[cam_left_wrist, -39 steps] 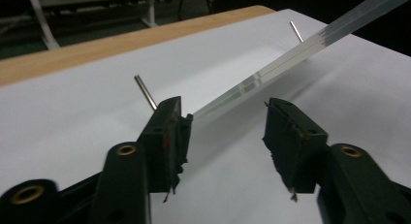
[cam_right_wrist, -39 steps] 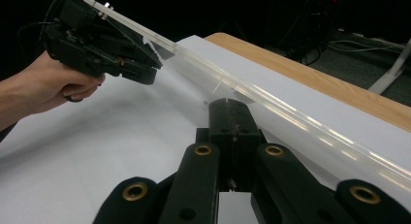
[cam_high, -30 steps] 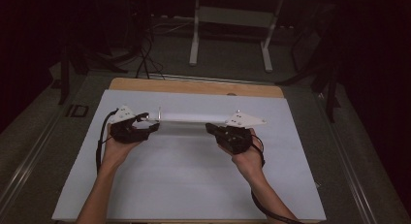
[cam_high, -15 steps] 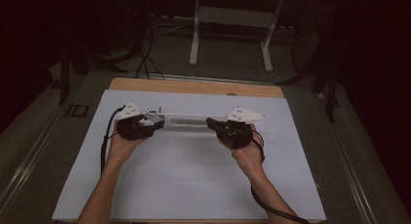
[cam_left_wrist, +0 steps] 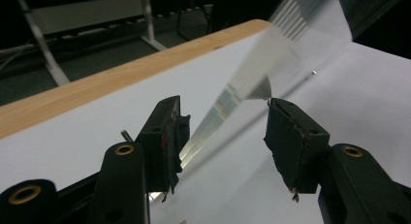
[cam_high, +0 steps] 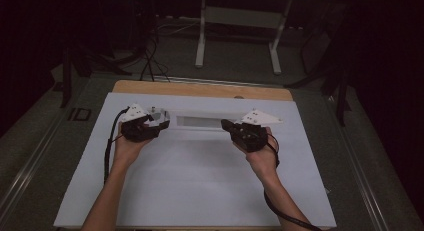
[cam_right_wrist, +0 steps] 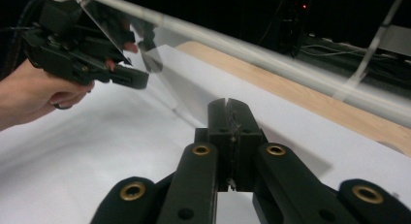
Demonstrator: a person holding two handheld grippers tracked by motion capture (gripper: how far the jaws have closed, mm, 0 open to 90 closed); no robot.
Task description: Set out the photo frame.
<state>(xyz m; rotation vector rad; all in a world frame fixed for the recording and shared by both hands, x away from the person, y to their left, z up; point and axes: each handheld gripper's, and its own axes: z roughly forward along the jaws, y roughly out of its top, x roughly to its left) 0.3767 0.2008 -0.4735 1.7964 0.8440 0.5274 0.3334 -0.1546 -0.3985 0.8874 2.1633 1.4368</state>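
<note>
Sheet material: one clear, glossy plastic strip (cam_high: 197,122), long and rectangular, is held level just above the white surface (cam_high: 190,191), spanning between two hand-held grippers near the far wooden edge (cam_high: 200,89). Both units are black with brass-coloured rivets and dark padded jaws.

Left hand-held gripper (cam_high: 161,119): jaws apart but just been closing, the strip's end (cam_left_wrist: 228,100) passing between them; whether the pads press on it cannot be told. Its hand (cam_high: 131,141) grips from behind, forearm entering from below.

Right hand-held gripper (cam_right_wrist: 228,118): jaws together, clamped on the strip's other end, thin film edge running off toward the left unit. Wrist angled inward.

Count: one strip, two hand-held grippers, two hands.
</note>
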